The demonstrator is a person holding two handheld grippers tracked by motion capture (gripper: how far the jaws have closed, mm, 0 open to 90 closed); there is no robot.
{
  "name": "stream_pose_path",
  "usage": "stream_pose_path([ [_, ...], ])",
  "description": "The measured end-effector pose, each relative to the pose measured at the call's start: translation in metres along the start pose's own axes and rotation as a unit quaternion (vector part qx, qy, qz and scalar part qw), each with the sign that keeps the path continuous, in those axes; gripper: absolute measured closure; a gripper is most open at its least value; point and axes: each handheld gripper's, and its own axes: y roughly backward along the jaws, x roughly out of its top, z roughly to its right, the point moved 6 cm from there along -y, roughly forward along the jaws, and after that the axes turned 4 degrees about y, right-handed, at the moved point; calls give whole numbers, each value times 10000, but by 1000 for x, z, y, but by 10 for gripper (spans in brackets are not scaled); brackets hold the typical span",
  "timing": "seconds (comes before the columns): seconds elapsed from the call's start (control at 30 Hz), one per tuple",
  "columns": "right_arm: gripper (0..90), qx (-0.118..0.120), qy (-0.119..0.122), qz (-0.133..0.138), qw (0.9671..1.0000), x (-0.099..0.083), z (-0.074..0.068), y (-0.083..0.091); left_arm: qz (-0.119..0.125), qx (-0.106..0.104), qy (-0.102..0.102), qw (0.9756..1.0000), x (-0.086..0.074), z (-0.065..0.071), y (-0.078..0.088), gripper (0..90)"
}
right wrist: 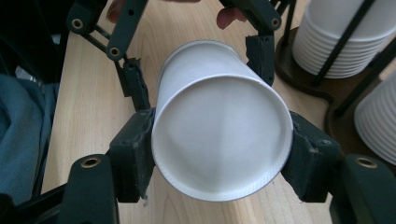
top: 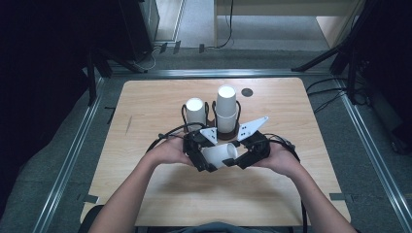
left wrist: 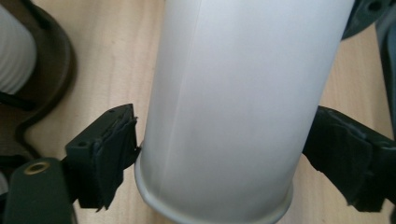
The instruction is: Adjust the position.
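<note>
A white paper cup (top: 221,155) lies on its side in the air just above the wooden table (top: 145,121), between my two grippers. My right gripper (right wrist: 222,149) is shut on the cup (right wrist: 222,140) at its closed base end, with a pad pressed on each side. My left gripper (left wrist: 224,149) stands around the cup (left wrist: 223,93) at its rolled mouth rim. In the right gripper view one of its fingers (right wrist: 134,86) is clear of the cup wall. In the high view the left gripper (top: 206,162) and right gripper (top: 233,160) face each other.
Just behind the grippers a black wire holder (top: 210,109) carries two stacks of upturned white cups, a short stack (top: 195,110) and a taller stack (top: 226,109). A dark round spot (top: 247,91) marks the far part of the table. The person's forearms come in from the near edge.
</note>
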Motion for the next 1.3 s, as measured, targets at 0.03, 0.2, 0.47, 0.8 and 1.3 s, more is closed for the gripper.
stream_pose_path([
  [0.03, 344, -39, 1, 28, 10000, 0, 2, 2, 91, -21, 60, 9999, 0, 0, 1, 71],
  [0.2, 343, -38, -59, 192, 9998, 0, 4, 8, 374, -30, 260, 9990, 0, -2, 7, 71],
  [0.47, 342, -1, -122, 441, 9990, 4, 4, 14, 1015, -227, 583, 9929, 0, -4, 16, 72],
  [0.8, 342, 100, -160, 775, 9968, 11, 5, 23, 1471, -252, 686, 9864, -1, -3, 16, 77],
  [1.3, 338, 432, -342, 906, 9944, 12, 3, 23, 1309, -569, 551, 9882, -2, 1, 20, 247],
])
